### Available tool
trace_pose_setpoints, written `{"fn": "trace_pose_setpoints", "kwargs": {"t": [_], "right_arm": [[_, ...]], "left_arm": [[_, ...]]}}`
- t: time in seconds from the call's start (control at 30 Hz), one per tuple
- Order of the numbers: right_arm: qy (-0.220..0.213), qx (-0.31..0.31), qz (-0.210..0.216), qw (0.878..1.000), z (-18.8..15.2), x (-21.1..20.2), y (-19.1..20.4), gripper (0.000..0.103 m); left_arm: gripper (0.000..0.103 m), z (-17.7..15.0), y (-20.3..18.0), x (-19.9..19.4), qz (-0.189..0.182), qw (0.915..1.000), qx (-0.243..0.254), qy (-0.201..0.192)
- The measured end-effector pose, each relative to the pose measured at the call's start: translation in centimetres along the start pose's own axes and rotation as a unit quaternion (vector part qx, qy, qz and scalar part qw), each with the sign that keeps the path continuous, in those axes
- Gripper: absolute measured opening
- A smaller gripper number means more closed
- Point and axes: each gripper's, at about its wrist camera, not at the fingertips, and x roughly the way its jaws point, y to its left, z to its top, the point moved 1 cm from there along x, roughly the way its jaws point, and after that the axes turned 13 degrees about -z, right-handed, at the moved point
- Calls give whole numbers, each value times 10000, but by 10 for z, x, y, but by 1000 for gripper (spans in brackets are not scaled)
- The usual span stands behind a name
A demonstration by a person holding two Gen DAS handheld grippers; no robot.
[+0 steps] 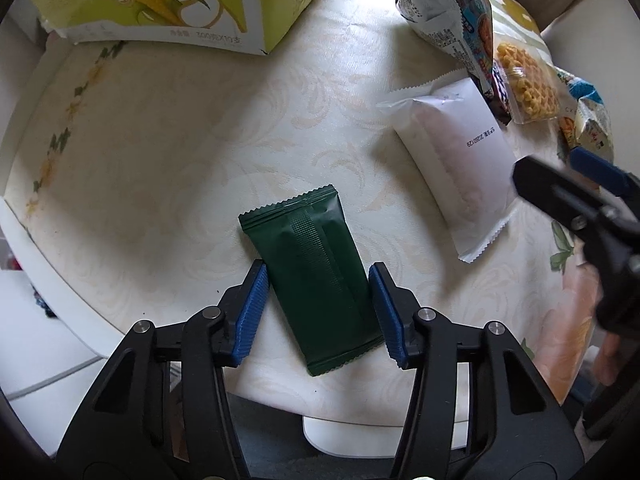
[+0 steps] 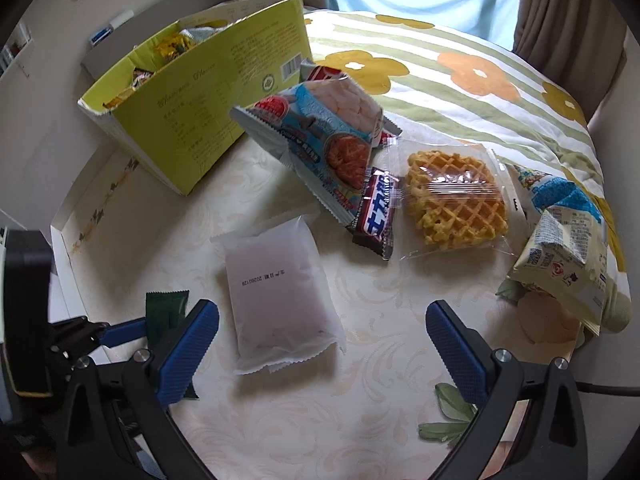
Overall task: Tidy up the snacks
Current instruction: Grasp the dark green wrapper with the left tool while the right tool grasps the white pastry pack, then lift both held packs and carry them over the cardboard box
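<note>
A dark green snack packet [image 1: 320, 280] lies flat on the table. My left gripper [image 1: 318, 304] straddles it, jaws open, pads [image 1: 252, 312] beside its long edges with small gaps. The packet's corner also shows in the right wrist view [image 2: 166, 312]. A white packet [image 1: 456, 160] [image 2: 276, 300] lies to the right. My right gripper [image 2: 322, 356] is open and empty, hovering over the table by the white packet; it shows at the right edge of the left wrist view [image 1: 560, 184]. The yellow-green box [image 2: 208, 120] [image 1: 160, 4] holds several snacks.
A blue snack bag [image 2: 320, 136], a dark candy bar [image 2: 378, 212], a wrapped waffle [image 2: 456, 200] and a pale carton-like pack [image 2: 568, 256] lie at the far right. A flowered cloth [image 2: 460, 72] lies behind. The table edge [image 1: 280, 396] is close below my left gripper.
</note>
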Motion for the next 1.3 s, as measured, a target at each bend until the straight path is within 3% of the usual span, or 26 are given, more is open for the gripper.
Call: {"fn": "trace_pose_setpoints", "kwargs": {"t": [0.3,0.5,0.63,0.8,1.03,1.3], "right_arm": [[132,-678,41,9976,2,29,24,102],[261,-977,100,9948,5,46,38,76],[85,-1221,-29,9925,2,44,50,60],[31,-1187,-64,9929,-2,39,51,58],[-283,-797,79,9964,6,-7,39,57],[-794,-428,12,9959,47,-82,32,57]], "left_arm": [[48,1,5,-12,-109,9998,57,-152],[48,0,6,-18,29,9995,107,-286],[48,-1,8,-20,37,9995,89,-297],[48,-3,7,-25,10,9993,150,-339],[48,2,1,-62,-63,9978,170,-645],[48,33,-15,-147,-380,9862,511,-1530]]}}
